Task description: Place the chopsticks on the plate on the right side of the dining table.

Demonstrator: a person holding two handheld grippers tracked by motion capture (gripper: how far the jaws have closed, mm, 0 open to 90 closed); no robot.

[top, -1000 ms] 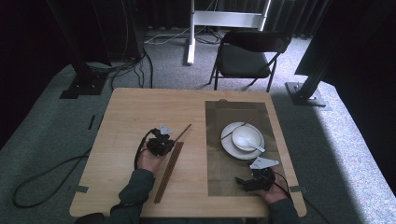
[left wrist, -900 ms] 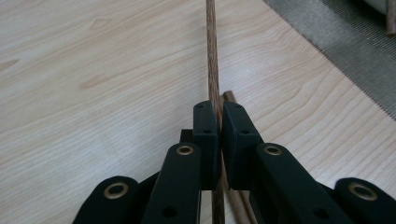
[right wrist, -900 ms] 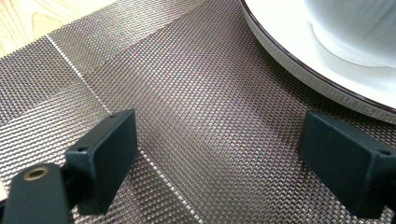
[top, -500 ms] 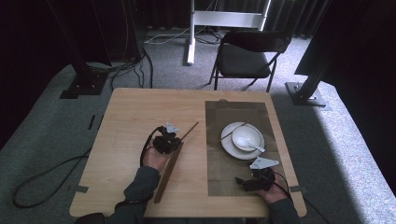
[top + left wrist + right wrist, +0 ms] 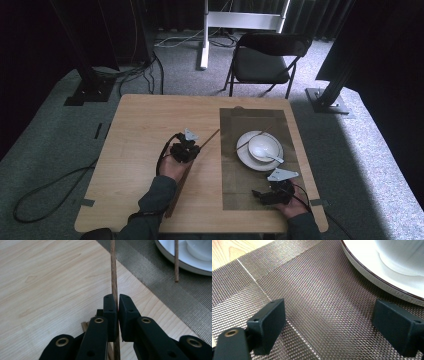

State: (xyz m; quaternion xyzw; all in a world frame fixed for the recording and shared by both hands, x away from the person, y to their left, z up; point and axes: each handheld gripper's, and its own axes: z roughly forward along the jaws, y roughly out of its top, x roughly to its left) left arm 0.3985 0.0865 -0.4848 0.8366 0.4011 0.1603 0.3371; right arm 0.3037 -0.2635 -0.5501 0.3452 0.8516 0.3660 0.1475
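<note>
My left gripper (image 5: 196, 146) (image 5: 117, 302) is shut on a thin brown wooden chopstick (image 5: 210, 137) (image 5: 113, 272), held just above the table left of the placemat (image 5: 255, 120). The stick's tip points toward the white plate (image 5: 245, 156). On the plate are a white bowl (image 5: 262, 146), a white spoon (image 5: 274, 159) and a second chopstick (image 5: 176, 260) resting across the rim. My right gripper (image 5: 264, 193) (image 5: 329, 327) stands open low over the placemat's front part, nothing between its jaws, with the plate (image 5: 372, 272) just ahead of it.
A long flat wooden strip (image 5: 177, 195) lies on the table under the left forearm. The table (image 5: 145, 120) is light wood. A black folding chair (image 5: 262, 62) stands behind its far edge.
The left gripper has moved a little to the right, toward the placemat, carrying the chopstick with it. The right gripper has stayed where it was.
</note>
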